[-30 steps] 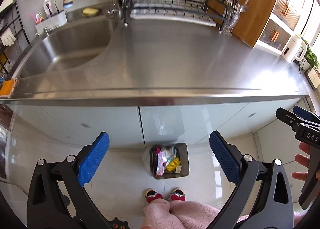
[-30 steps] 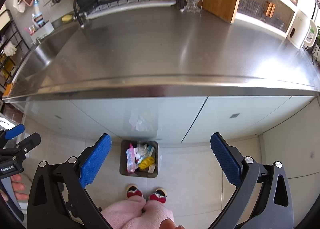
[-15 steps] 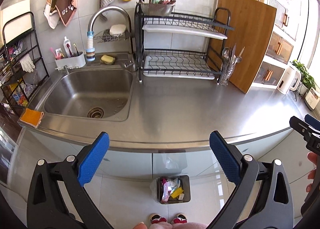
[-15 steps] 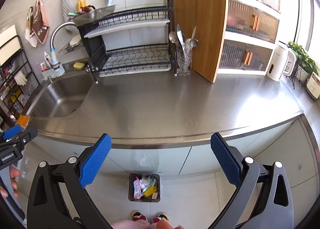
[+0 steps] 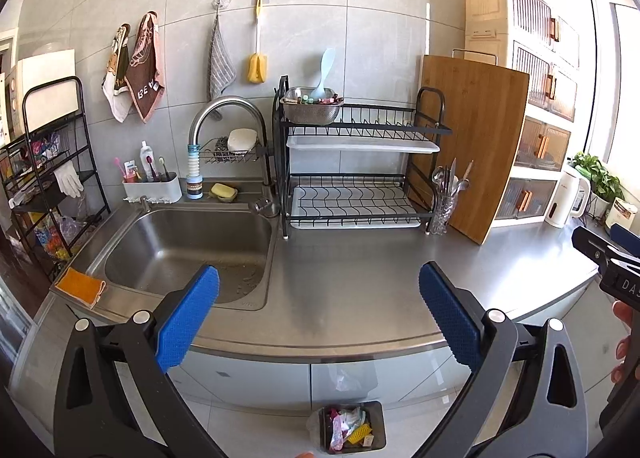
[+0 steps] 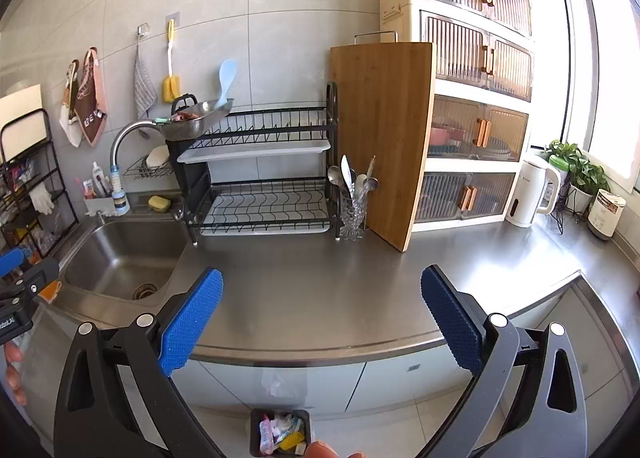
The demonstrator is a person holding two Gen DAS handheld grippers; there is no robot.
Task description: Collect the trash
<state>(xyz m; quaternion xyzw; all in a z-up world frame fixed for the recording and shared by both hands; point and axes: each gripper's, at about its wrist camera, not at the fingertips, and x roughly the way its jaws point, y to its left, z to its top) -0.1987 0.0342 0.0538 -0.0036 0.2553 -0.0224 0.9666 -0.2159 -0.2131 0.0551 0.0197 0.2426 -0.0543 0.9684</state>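
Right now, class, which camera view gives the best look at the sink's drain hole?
The right wrist view. There the drain hole sits in plain sight on the floor of the sink. In the left wrist view, the left gripper's blue pad covers that part of the basin, so the drain itself cannot be seen.

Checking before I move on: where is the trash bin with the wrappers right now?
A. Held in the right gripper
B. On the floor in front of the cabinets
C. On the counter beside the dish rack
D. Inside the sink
B: the trash bin stands on the floor tiles below the counter edge, wrappers inside, and both grippers are open.
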